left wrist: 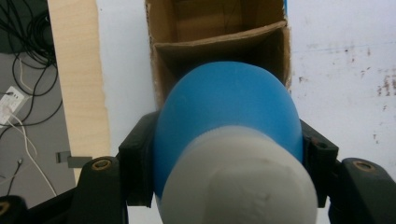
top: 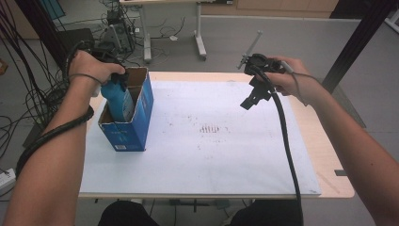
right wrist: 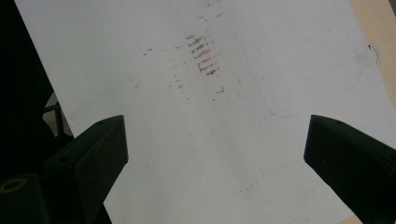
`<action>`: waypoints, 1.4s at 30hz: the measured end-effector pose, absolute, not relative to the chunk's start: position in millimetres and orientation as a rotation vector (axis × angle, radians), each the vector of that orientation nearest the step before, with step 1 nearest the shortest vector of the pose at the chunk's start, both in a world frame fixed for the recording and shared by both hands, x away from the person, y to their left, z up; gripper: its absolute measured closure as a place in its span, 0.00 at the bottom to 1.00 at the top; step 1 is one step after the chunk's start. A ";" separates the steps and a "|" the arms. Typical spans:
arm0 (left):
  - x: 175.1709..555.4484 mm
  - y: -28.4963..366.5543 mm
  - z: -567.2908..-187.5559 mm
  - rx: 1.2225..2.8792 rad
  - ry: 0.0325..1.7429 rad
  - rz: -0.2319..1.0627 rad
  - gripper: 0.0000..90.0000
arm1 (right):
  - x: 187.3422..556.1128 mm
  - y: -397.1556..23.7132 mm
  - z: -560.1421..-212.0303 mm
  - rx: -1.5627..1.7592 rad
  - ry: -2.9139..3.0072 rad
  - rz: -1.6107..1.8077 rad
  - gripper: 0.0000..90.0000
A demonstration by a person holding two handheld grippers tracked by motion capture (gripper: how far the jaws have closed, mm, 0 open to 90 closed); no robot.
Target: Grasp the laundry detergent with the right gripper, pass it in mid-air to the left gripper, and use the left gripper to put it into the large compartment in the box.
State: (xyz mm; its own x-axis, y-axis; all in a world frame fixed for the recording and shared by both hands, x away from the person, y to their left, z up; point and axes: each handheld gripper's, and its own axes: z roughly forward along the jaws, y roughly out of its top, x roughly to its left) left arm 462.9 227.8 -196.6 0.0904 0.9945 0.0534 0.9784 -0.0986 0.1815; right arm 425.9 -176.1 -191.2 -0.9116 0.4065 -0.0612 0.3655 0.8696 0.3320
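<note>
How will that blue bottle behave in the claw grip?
The blue bottle looks smooth and rounded, so it may slip or twist in the left claw. The cardboard box, tall and narrow, might tip if nudged.

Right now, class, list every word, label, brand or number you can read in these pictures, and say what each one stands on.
None can be read.
Blue box: a small white label low on its front, print too small and blurred.
Blue bottle, clamped in the left gripper: pale markings on its side in the high view, unreadable.
White table cover: brown smudges and faint pen lines, no letters.
</note>
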 end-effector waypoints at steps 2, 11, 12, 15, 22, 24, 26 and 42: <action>463.3 227.2 -202.4 2.242 2.046 0.252 0.42 | 426.1 -175.8 -191.5 0.604 2.912 0.481 0.07; 462.9 226.7 -224.8 2.240 2.065 0.213 0.42 | 426.7 -176.5 -191.7 0.606 2.902 0.487 0.07; 462.8 226.6 -225.5 2.242 2.065 0.211 0.42 | 426.5 -176.5 -192.2 0.606 2.902 0.486 0.07; 462.2 225.7 -231.0 2.243 2.064 0.202 0.42 | 426.2 -176.2 -193.4 0.606 2.901 0.484 0.07; 461.1 224.6 -242.4 2.256 2.074 0.195 0.42 | 425.5 -177.6 -193.3 0.610 2.892 0.490 0.07; 460.5 224.4 -246.1 2.250 2.077 0.196 0.42 | 425.1 -178.3 -193.4 0.606 2.894 0.486 0.07; 460.0 222.9 -250.1 2.259 2.076 0.189 0.42 | 425.1 -179.0 -193.8 0.610 2.889 0.481 0.07; 458.2 224.4 -267.9 2.256 2.090 0.178 0.42 | 422.7 -179.1 -196.2 0.606 2.892 0.465 0.07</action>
State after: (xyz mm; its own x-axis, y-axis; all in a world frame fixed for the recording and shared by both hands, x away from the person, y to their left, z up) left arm 458.2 224.4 -267.9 0.0737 0.9963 0.0432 0.9893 -0.0785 0.1230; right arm 422.7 -179.1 -196.2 -0.9072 0.4126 -0.0822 0.3661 0.8705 0.3289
